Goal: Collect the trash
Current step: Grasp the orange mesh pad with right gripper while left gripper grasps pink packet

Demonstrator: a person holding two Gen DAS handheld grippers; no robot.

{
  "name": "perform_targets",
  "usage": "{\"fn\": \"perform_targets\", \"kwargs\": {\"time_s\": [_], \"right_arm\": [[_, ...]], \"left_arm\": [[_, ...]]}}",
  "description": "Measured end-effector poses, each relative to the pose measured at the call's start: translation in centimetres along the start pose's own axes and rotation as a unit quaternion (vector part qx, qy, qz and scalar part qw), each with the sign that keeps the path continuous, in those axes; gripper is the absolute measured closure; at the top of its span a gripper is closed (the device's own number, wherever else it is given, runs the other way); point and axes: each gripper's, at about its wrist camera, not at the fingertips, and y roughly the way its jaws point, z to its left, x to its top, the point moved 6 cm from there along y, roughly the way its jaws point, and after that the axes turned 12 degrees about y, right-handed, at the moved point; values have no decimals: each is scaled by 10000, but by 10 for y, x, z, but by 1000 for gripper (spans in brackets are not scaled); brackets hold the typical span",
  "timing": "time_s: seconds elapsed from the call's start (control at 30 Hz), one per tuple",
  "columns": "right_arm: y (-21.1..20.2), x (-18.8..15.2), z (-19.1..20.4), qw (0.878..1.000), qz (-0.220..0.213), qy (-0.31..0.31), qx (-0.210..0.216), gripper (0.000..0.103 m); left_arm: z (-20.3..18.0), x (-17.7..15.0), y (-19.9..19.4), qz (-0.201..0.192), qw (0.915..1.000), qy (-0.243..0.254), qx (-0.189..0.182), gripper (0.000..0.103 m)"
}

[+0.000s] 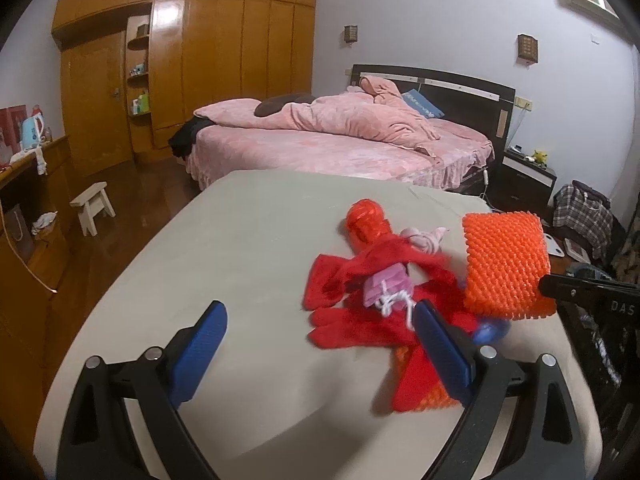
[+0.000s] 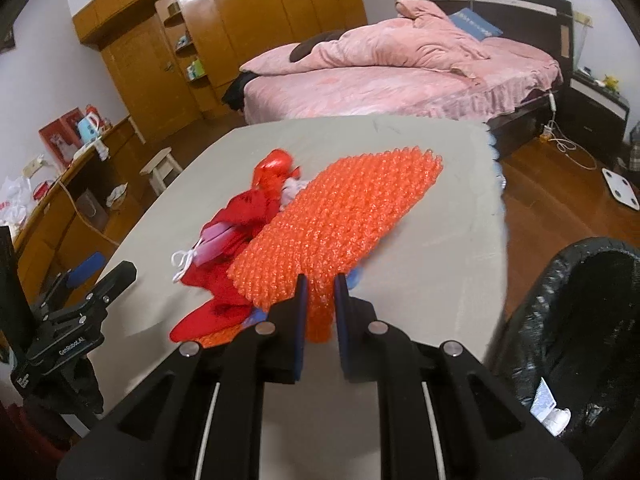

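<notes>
A pile of trash lies on the grey table (image 1: 224, 248): red wrapping (image 1: 352, 288), a red ball-shaped piece (image 1: 366, 220), a pink packet with white string (image 1: 386, 290) and pale pink tissue (image 1: 426, 238). My right gripper (image 2: 320, 280) is shut on an orange bubble-wrap sheet (image 2: 340, 216), lifted above the pile; the sheet also shows in the left wrist view (image 1: 506, 266). My left gripper (image 1: 320, 332) is open and empty over the table, its right finger at the edge of the red wrapping.
A bin lined with a black bag (image 2: 580, 320), some white scraps inside, stands right of the table. Behind are a pink bed (image 1: 340, 140), a wooden wardrobe (image 1: 200, 60), a small stool (image 1: 92, 206) and a side counter (image 1: 24, 184).
</notes>
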Motion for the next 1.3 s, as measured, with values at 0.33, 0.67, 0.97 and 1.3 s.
{"fn": "perform_targets", "kwargs": {"time_s": [0.33,0.67,0.97,1.3], "right_arm": [[6,5,-12,9998,39,183,71,91],[7,6,-9,9998,44,126,143,90],[-16,15,1,9993,-151,68,335,90],[-61,25,9,9977,-512,-56,446,90]], "left_arm": [[-33,18,45,125,9990,238,-370,32],[-43,13,70,396,9962,170,-750,92],[-41,35,19,-23,9963,98,-858,94],[-51,65,-41,-510,9950,91,-852,95]]}}
